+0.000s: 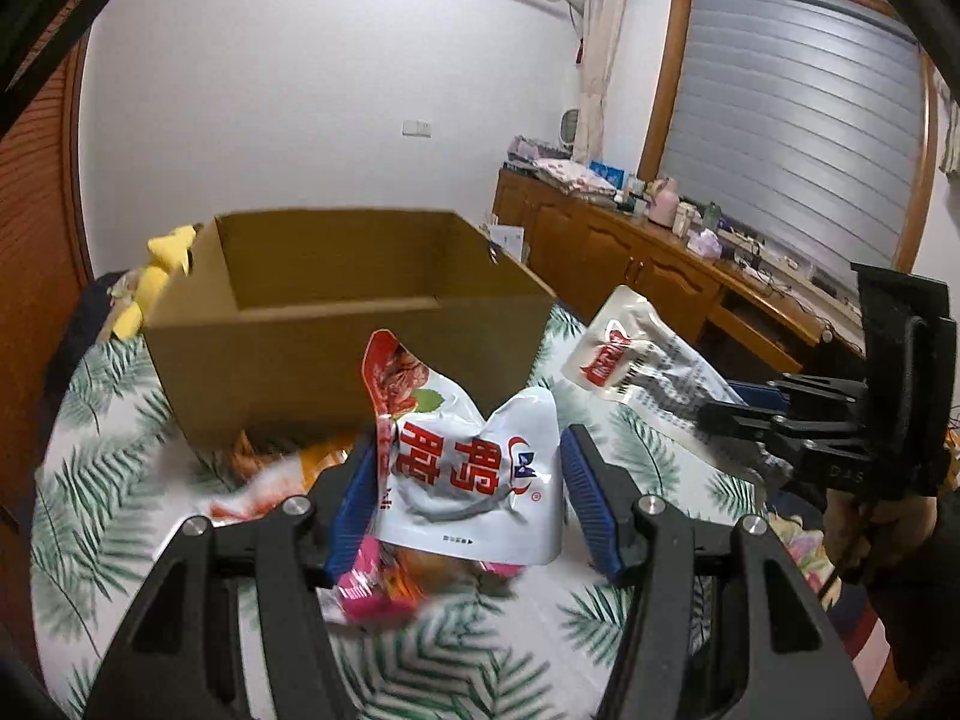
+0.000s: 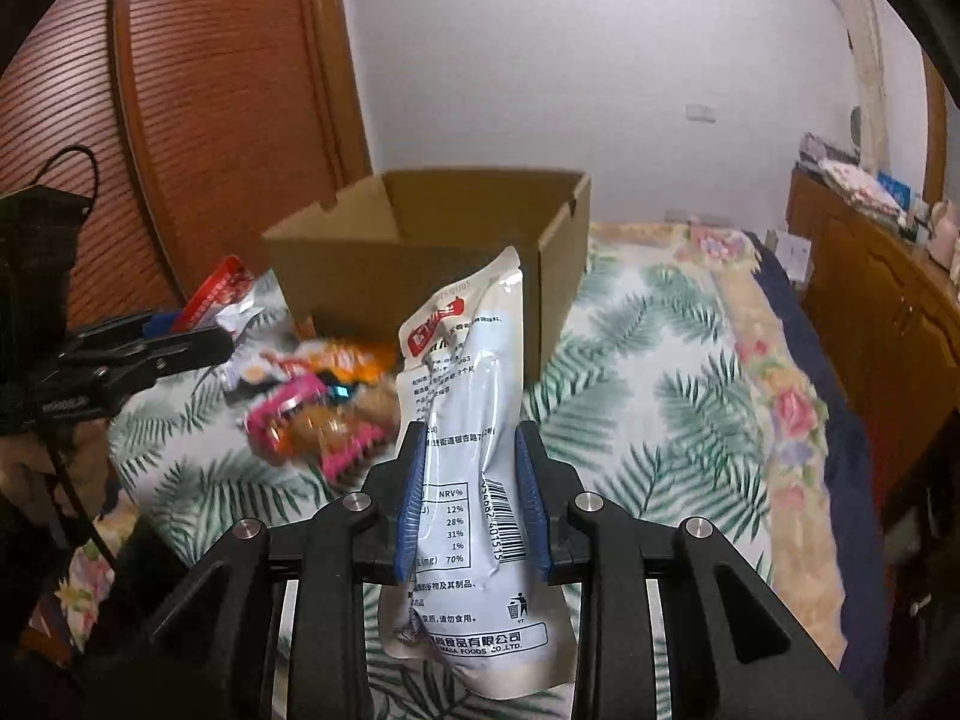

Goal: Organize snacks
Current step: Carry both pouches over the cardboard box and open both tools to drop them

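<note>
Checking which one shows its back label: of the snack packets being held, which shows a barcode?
The white packet in the right gripper: barcode and nutrition table face the camera. The left gripper's packet shows big red characters.

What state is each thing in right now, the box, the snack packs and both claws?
Cardboard box: open, upright on the bed.
Duck snack pack: held off the bed in the left claw.
White pouch: gripped upright in the right claw.
Loose snacks: lying on the bedspread before the box.
</note>
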Demonstrator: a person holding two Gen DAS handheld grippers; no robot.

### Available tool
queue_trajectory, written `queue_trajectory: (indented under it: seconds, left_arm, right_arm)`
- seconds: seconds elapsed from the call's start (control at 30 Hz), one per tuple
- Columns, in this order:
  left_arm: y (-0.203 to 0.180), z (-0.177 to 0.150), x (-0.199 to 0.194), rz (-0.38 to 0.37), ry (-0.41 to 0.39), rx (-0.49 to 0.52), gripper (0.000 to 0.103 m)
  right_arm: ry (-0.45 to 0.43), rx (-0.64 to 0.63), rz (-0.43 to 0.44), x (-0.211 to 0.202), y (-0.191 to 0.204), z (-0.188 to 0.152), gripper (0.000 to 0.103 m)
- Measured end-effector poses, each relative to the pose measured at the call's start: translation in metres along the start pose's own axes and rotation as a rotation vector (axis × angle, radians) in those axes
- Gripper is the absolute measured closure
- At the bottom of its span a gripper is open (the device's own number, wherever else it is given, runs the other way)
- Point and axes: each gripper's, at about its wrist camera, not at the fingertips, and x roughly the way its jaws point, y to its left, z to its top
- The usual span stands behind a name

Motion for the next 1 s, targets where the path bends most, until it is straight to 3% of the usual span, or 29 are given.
queue_trajectory:
  seconds: [0.27,0.53,1.0]
  left_arm:
    - [0.035,0.038,0.024,0.024,-0.011,0.007,0.044]
    - [0.075,0.072,0.057,0.066,-0.005,0.007,0.044]
    - [0.116,0.102,0.109,0.092,0.038,0.006,0.044]
  right_arm:
    - [-0.046,-0.034,0.028,0.01,0.002,0.05,0.075]
    - [-0.063,-0.079,0.048,0.055,0.001,0.105,0.075]
    - [-0.058,-0.09,0.081,0.135,-0.002,0.146,0.074]
